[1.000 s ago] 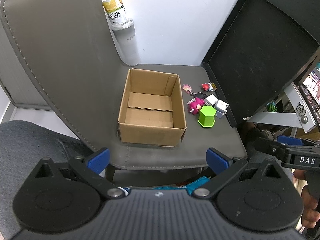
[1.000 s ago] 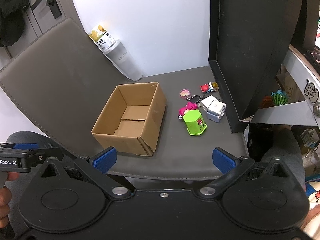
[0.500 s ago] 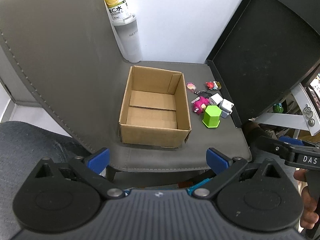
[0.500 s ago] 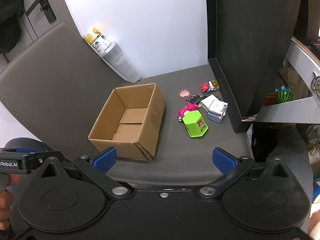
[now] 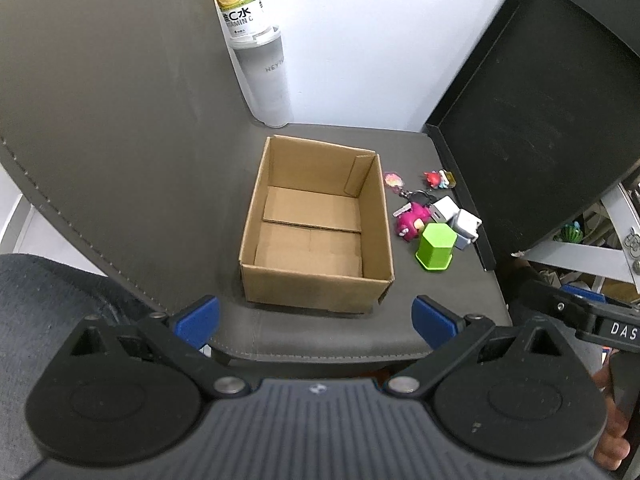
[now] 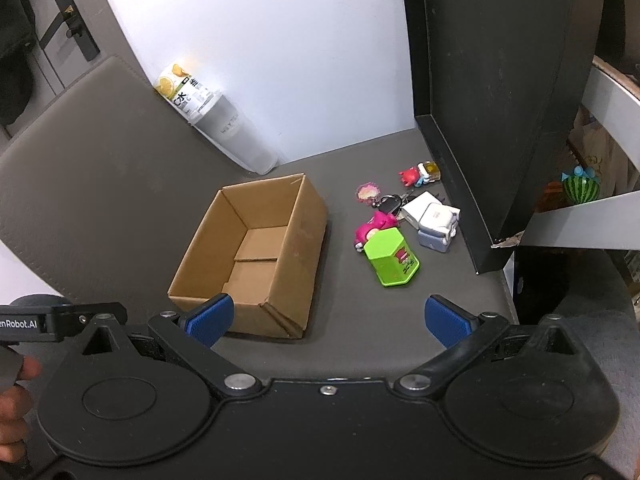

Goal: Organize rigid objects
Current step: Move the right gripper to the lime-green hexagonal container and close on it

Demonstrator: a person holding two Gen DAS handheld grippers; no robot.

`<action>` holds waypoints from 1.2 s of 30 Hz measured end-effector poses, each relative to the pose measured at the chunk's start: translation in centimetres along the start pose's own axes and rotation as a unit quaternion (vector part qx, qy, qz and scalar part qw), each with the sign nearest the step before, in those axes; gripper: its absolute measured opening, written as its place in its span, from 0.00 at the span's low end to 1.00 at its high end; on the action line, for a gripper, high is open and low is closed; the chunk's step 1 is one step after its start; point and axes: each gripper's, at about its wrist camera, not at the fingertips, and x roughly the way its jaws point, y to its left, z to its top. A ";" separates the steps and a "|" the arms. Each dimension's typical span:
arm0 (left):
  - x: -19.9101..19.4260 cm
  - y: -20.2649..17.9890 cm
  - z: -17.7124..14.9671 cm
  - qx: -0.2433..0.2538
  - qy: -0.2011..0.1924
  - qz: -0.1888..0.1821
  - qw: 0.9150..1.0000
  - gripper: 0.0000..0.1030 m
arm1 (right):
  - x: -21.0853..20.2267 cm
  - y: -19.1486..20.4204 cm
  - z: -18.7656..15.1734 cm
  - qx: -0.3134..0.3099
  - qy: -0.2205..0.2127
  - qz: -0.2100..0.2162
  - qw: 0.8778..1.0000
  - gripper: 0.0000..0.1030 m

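Grey leather surface (image 5: 320,332) carries an open cardboard box (image 5: 316,224), its long axis running near to far. Just right of it sits a cluster: green hexagonal container (image 6: 392,257) tipped toward the near side, pink toy (image 6: 374,228), white blocks (image 6: 434,220). Left gripper (image 5: 316,316) and right gripper (image 6: 328,318) hover at the near edge, fingers spread apart, holding nothing.

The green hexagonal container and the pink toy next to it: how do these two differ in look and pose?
The green hexagonal container has flat sides and a printed label; the pink toy is rounded, like a figure. The container looks larger than the toy. The container stands nearer the cameras, the toy just behind it. Both lie on the grey seat, right of the cardboard box.
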 end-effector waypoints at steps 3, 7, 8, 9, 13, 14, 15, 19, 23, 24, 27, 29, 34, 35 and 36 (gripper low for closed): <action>0.5 0.2 0.4 -0.005 -0.001 0.003 1.000 0.98 | 0.4 -0.2 0.1 0.001 -0.008 -0.009 1.000 1.00; 1.2 0.5 0.9 -0.012 0.002 0.007 1.000 0.98 | 1.2 -0.8 0.3 0.008 -0.011 -0.019 1.000 1.00; 1.5 0.6 1.1 -0.015 0.003 0.007 1.000 0.97 | 1.4 -0.9 0.3 0.009 -0.010 -0.022 1.000 1.00; 1.7 0.7 1.2 -0.018 0.005 0.006 1.000 0.96 | 1.7 -1.0 0.4 0.011 -0.010 -0.025 1.000 1.00; 2.5 1.0 1.7 -0.023 0.004 0.011 1.000 0.96 | 2.5 -1.3 0.5 0.012 -0.010 -0.023 1.000 1.00; 2.6 1.1 1.8 -0.023 0.004 0.012 1.000 0.96 | 2.7 -1.4 0.5 0.013 -0.010 -0.023 1.000 1.00; 2.8 1.1 1.8 -0.023 0.004 0.013 1.000 0.96 | 2.9 -1.5 0.5 0.014 -0.010 -0.022 1.000 1.00; 3.6 1.2 2.4 -0.025 0.004 0.017 1.000 0.96 | 3.7 -1.8 0.6 0.022 -0.007 -0.023 0.999 1.00; 4.4 1.4 3.0 -0.030 0.004 0.022 0.999 0.94 | 4.6 -2.2 0.8 0.030 -0.007 -0.024 0.999 1.00; 4.7 1.5 3.1 -0.031 0.005 0.023 0.999 0.91 | 4.9 -2.3 0.8 0.034 -0.008 -0.023 0.999 1.00; 5.5 1.7 3.5 -0.036 0.008 0.030 0.999 0.84 | 5.6 -2.8 0.9 0.047 -0.010 -0.025 0.999 0.94; 6.0 1.8 3.8 -0.041 0.012 0.033 0.999 0.79 | 6.2 -3.3 1.0 0.057 -0.005 -0.021 0.998 0.87; 7.6 2.4 4.4 -0.055 0.021 0.043 0.997 0.64 | 7.7 -3.8 1.3 0.065 0.006 -0.017 0.998 0.81; 8.0 2.5 4.5 -0.060 0.023 0.047 0.997 0.59 | 8.0 -3.8 1.3 0.065 0.006 -0.017 0.998 0.81; 8.4 2.7 4.6 -0.066 0.026 0.053 0.996 0.53 | 8.3 -3.8 1.4 0.063 0.007 -0.019 0.998 0.81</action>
